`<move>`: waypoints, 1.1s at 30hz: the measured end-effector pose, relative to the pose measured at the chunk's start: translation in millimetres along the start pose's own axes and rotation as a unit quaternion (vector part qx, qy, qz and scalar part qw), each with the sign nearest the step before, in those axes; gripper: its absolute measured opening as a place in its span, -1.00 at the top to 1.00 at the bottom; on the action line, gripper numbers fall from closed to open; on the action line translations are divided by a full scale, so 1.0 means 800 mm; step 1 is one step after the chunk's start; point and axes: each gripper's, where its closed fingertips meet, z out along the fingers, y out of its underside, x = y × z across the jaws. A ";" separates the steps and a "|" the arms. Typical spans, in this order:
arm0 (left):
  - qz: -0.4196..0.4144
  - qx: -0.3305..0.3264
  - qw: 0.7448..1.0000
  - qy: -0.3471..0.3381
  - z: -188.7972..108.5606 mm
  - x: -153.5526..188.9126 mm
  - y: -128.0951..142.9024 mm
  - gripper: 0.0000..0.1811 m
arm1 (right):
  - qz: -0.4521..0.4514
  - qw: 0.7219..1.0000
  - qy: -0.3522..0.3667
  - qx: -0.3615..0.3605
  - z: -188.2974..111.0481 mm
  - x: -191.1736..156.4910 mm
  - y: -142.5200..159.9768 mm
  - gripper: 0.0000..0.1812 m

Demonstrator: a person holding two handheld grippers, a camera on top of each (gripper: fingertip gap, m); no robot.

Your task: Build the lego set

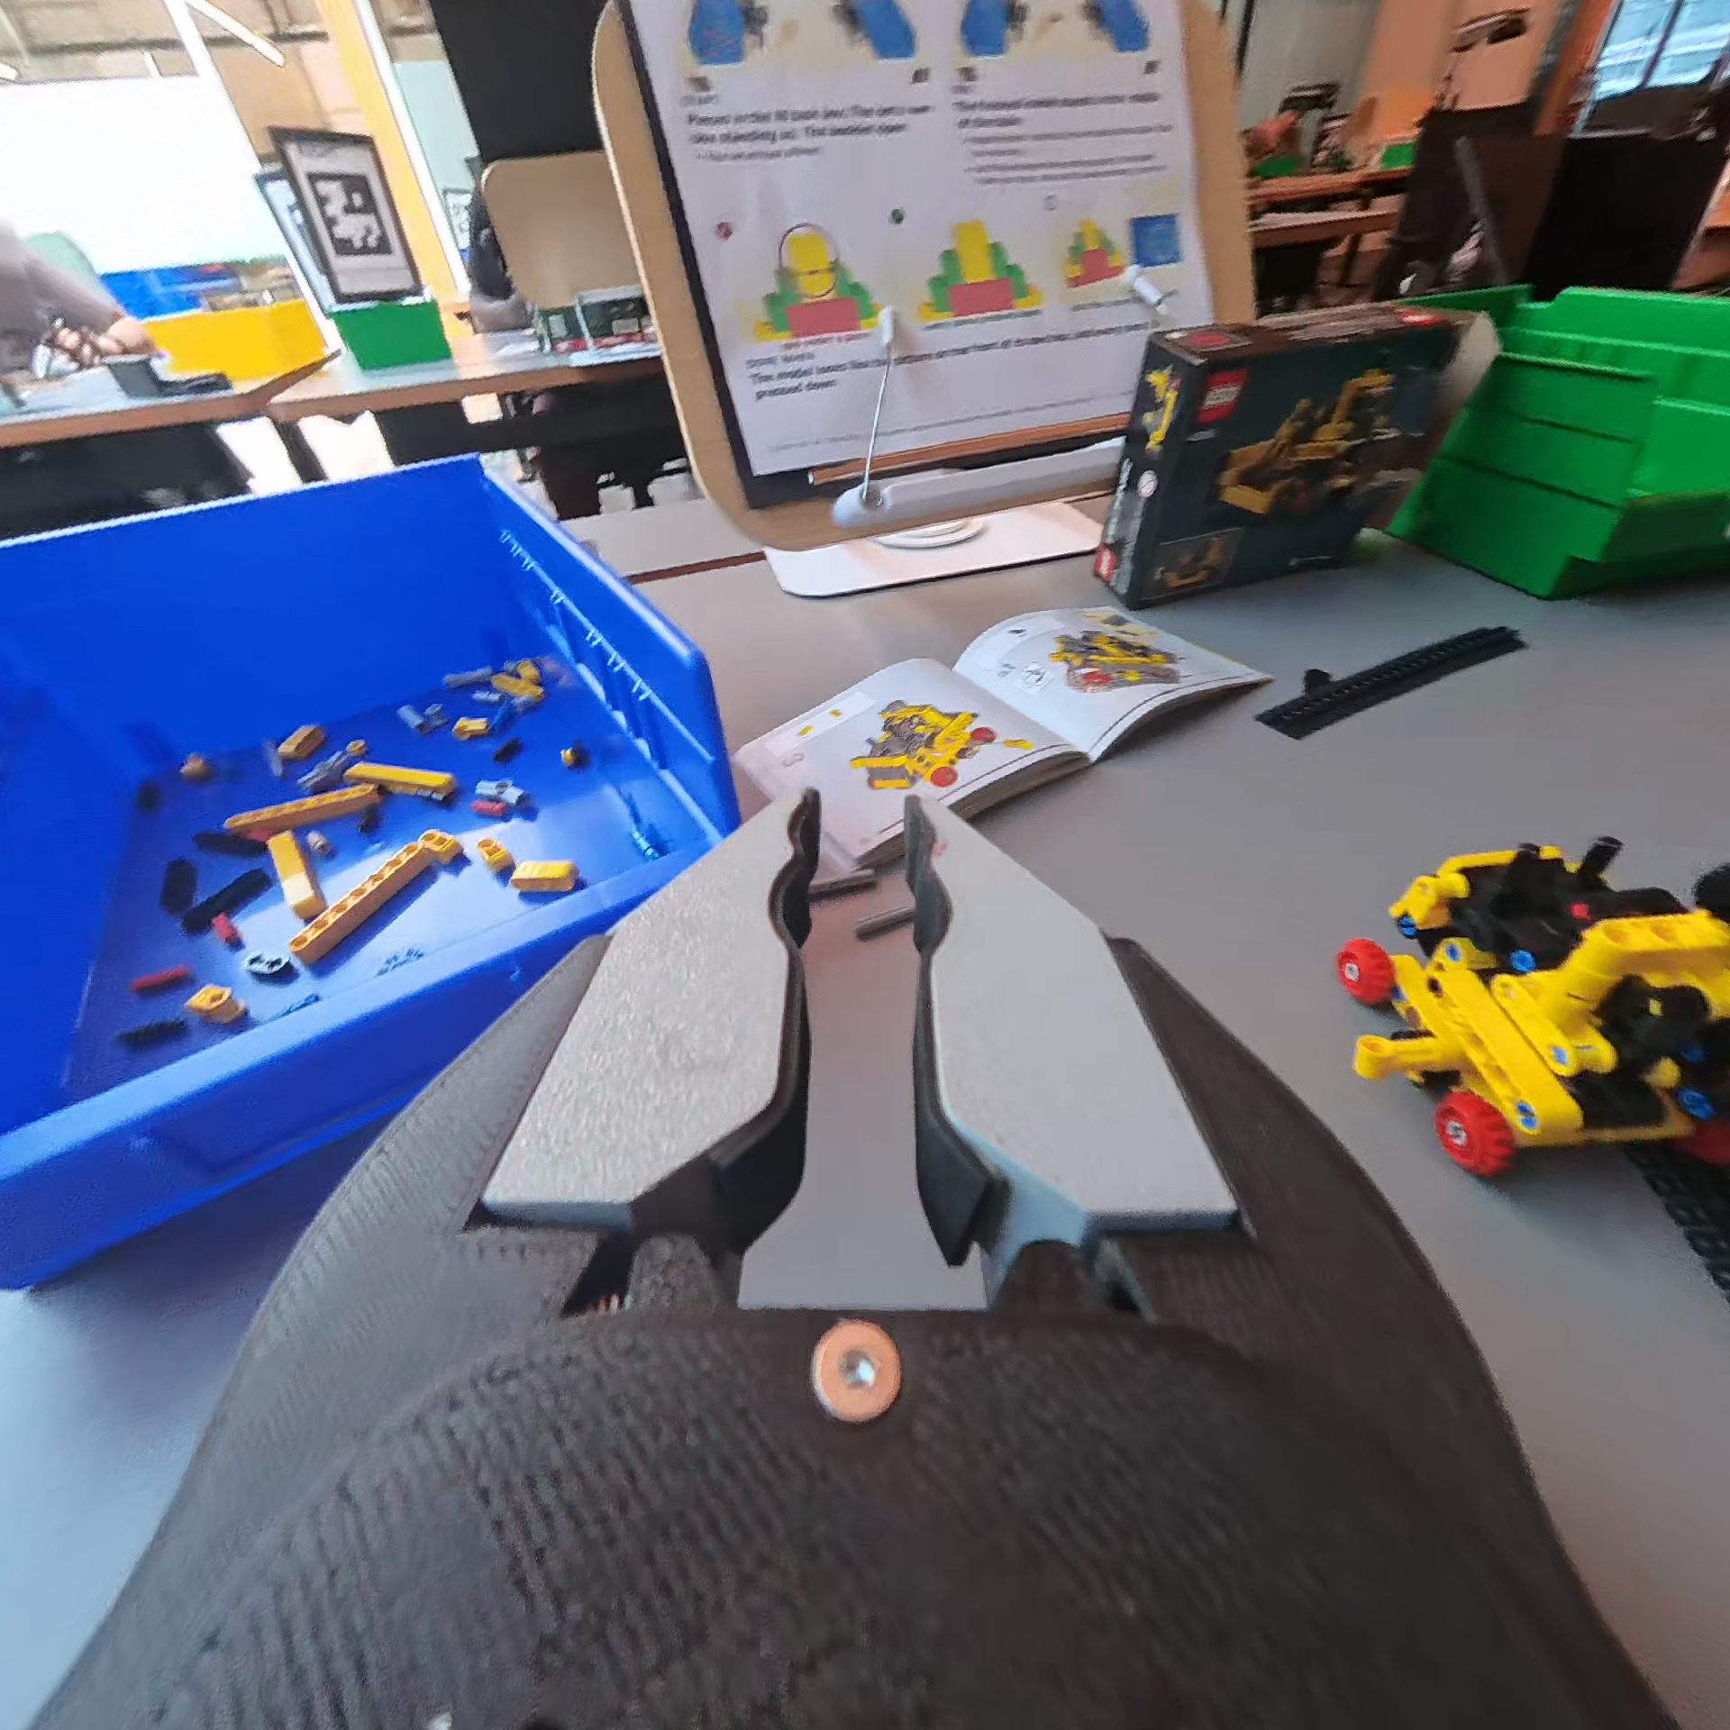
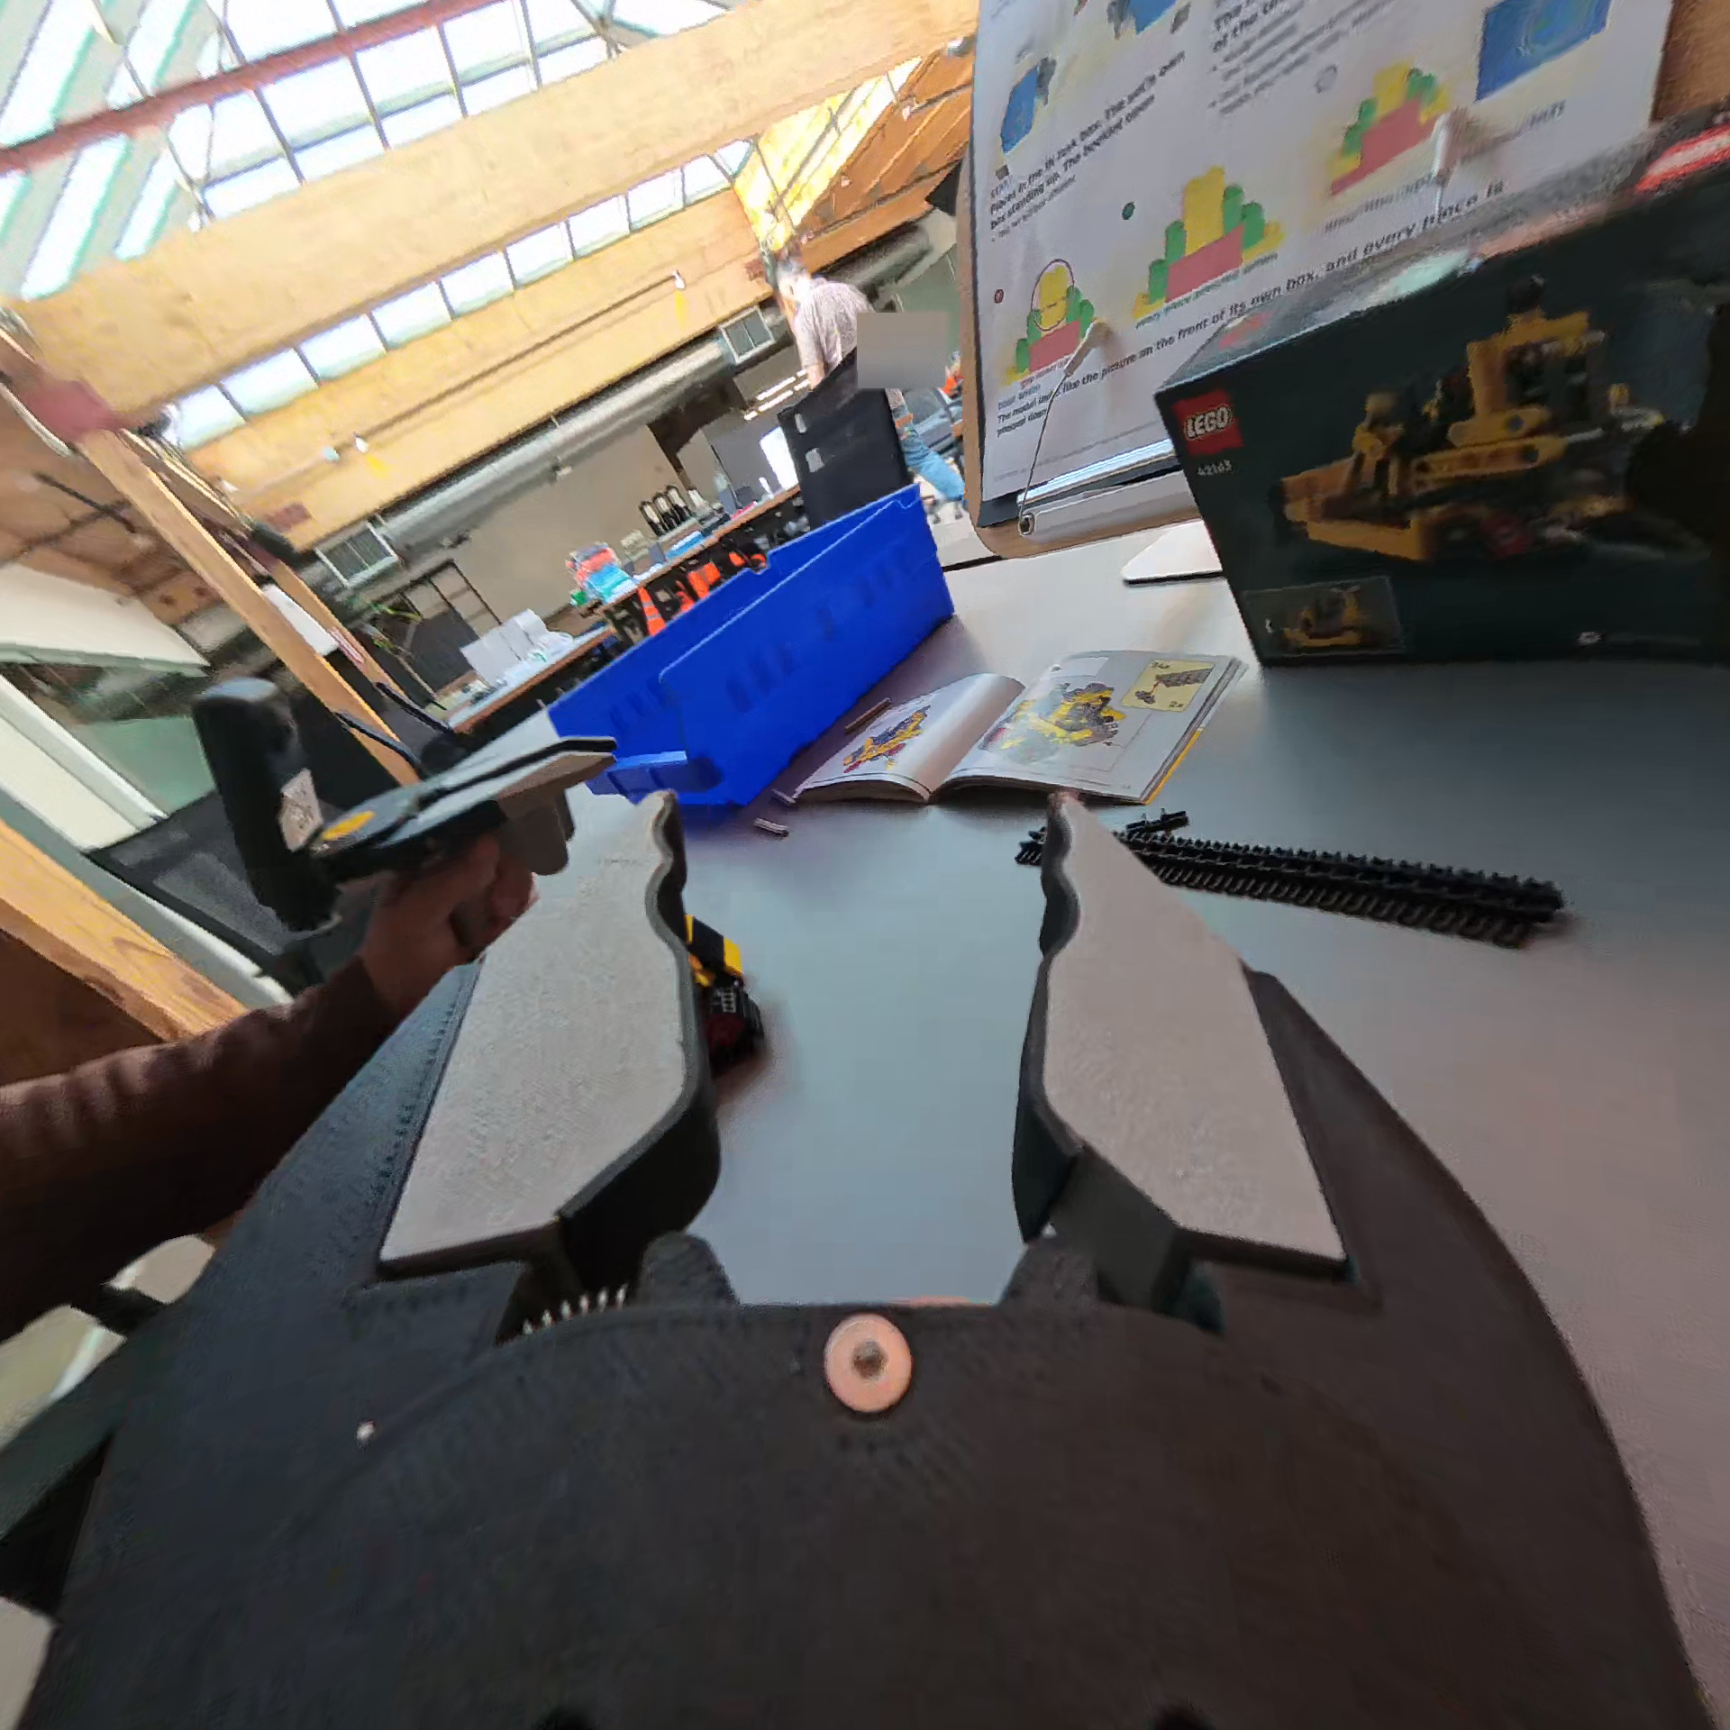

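A partly built yellow and black model with red wheels (image 1: 1545, 1011) stands on the grey table at the right. In the right wrist view only a bit of the model (image 2: 721, 983) shows behind my left finger. My left gripper (image 1: 859, 824) hovers between the blue bin (image 1: 608, 599) and the model, its jaws a narrow gap apart and empty. My right gripper (image 2: 861, 824) is wide open and empty above the table, facing the open instruction booklet (image 2: 1011, 730). A black track strip (image 2: 1329, 885) lies right of it. The bin holds several loose yellow, black and grey pieces (image 1: 374, 843).
The booklet (image 1: 1011, 711) lies ahead of the left gripper, with small dark pins (image 1: 885, 922) on the table near it. The set's box (image 1: 1282, 449), a green bin (image 1: 1591, 421) and a stand with a printed sheet (image 1: 936, 234) are at the back. A second track strip (image 1: 1685, 1217) lies under the model.
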 end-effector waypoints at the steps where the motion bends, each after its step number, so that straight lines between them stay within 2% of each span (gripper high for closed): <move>1: 0.001 -0.008 1.000 -0.007 0.001 -0.001 0.003 0.83 | 0.021 1.000 -0.008 0.005 0.000 0.003 -0.002 0.18; 4: 0.005 -0.026 0.999 -0.021 0.002 -0.004 0.009 0.80 | 0.045 0.999 -0.021 -0.002 0.006 0.007 -0.001 0.17; 8: -0.005 -0.041 0.999 -0.027 0.006 -0.008 0.014 0.76 | 0.015 0.997 -0.035 -0.074 0.029 0.000 0.021 0.19; 11: -0.011 -0.057 0.998 -0.018 0.010 -0.007 0.019 0.76 | -0.005 0.993 -0.046 -0.113 0.045 0.002 0.030 0.29; 13: -0.012 -0.057 0.998 -0.015 0.010 -0.006 0.019 0.77 | -0.070 0.991 -0.005 -0.117 0.053 0.012 0.028 0.41; 15: -0.013 -0.051 0.998 -0.016 0.008 -0.007 0.017 0.77 | -0.144 0.980 0.055 -0.125 0.061 0.025 0.028 0.33; 19: -0.011 -0.051 0.998 -0.019 0.008 -0.008 0.017 0.78 | -0.213 0.956 0.092 -0.182 0.073 0.031 0.050 0.33; 25: -0.011 -0.048 0.999 -0.021 0.007 -0.008 0.016 0.79 | -0.228 0.954 0.103 -0.164 0.071 0.030 0.043 0.40; 33: -0.014 -0.031 0.999 -0.032 0.000 -0.012 0.011 0.81 | -0.279 0.937 0.124 -0.169 0.072 0.027 0.047 0.43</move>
